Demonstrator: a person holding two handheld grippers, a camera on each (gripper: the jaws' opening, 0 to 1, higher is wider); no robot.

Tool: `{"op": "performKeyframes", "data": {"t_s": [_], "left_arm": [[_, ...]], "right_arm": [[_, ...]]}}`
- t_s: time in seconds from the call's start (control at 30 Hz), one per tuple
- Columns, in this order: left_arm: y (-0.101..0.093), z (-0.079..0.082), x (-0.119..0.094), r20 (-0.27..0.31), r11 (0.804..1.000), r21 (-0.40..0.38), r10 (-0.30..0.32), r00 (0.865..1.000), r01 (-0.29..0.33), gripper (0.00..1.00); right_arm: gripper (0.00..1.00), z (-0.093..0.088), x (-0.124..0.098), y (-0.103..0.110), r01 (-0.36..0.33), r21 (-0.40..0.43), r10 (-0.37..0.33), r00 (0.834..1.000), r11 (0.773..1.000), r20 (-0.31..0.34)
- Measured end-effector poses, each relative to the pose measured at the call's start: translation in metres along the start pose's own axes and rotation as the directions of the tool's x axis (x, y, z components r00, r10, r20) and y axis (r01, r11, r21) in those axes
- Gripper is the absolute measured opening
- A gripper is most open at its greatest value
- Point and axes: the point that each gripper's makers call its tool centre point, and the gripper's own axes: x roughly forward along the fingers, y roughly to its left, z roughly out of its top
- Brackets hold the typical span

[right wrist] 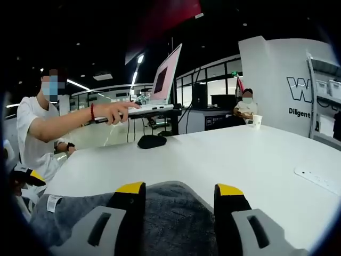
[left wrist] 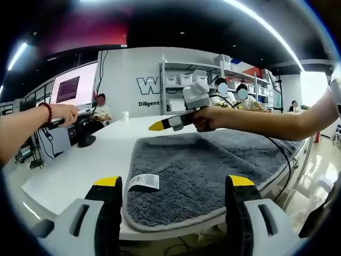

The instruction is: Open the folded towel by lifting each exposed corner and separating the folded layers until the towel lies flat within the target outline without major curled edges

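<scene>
A grey plush towel (left wrist: 213, 165) lies on the white table (left wrist: 80, 165), its near rounded edge reaching the table's front. A white label (left wrist: 144, 182) sits at its near left corner. My left gripper (left wrist: 173, 181) is open and hangs just in front of that edge, with nothing between its jaws. A hand holds my right gripper (left wrist: 176, 121) above the towel's far side, its yellow tip pointing left. In the right gripper view my right gripper (right wrist: 180, 189) is open above the towel (right wrist: 176, 224), gripping nothing. The label (right wrist: 53, 202) shows at lower left.
A seated person reaches to an open laptop (right wrist: 160, 85) at the table's far side. On the table are a black mouse (right wrist: 152, 141), a paper cup (right wrist: 257, 120) and a white power strip (right wrist: 317, 180). Shelves (left wrist: 213, 80) with bins stand behind.
</scene>
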Motion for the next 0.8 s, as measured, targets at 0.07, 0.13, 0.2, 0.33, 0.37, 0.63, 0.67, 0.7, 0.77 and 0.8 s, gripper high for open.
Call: {"op": "performKeyframes", "data": {"t_s": [0.07,0.13,0.2,0.33,0.37,0.63,0.67,0.7,0.77,0.8], "left_arm": [[-0.002,0.002,0.000,0.009,1.000,-0.004,-0.004,1.000,0.004,0.77],[-0.003,0.003,0.000,0.015,1.000,-0.007,-0.008,1.000,0.008,0.77],[-0.005,0.005,0.000,0.026,1.000,-0.015,-0.019,0.999,0.019,0.77],[-0.010,0.007,0.002,0.039,0.998,-0.038,-0.040,0.998,0.042,0.78],[-0.011,0.006,0.002,0.033,0.998,-0.037,-0.044,0.999,0.045,0.78],[-0.021,0.011,0.005,0.043,0.998,-0.011,-0.063,0.997,0.063,0.78],[-0.021,0.011,0.005,0.043,0.998,-0.011,-0.063,0.997,0.064,0.78],[-0.023,0.012,0.005,0.044,0.998,-0.009,-0.066,0.997,0.067,0.78],[-0.024,0.012,0.005,0.044,0.998,-0.008,-0.067,0.997,0.068,0.77],[-0.025,0.012,0.006,0.045,0.998,-0.007,-0.069,0.997,0.070,0.77]], "right_arm": [[0.49,0.002,-0.005,0.000,0.001,-0.006,-0.001,1.000,1.000,0.004],[0.49,0.005,-0.009,0.000,0.001,0.007,-0.001,1.000,1.000,0.013],[0.49,0.008,-0.015,0.000,0.004,0.012,-0.004,1.000,1.000,0.025],[0.49,0.011,-0.027,0.002,0.009,0.001,-0.009,0.999,1.000,0.033],[0.50,0.011,-0.030,0.002,0.015,0.001,-0.015,0.999,1.000,0.038],[0.51,0.004,-0.053,0.001,0.028,0.001,-0.028,0.999,1.000,0.040],[0.50,0.004,-0.054,0.001,0.028,0.000,-0.028,0.999,1.000,0.040],[0.50,0.003,-0.057,0.000,0.033,-0.003,-0.033,0.999,0.999,0.042],[0.51,0.002,-0.061,0.000,0.037,-0.007,-0.037,0.998,0.999,0.041],[0.50,0.001,-0.063,0.000,0.039,-0.007,-0.039,0.998,0.999,0.041]]}}
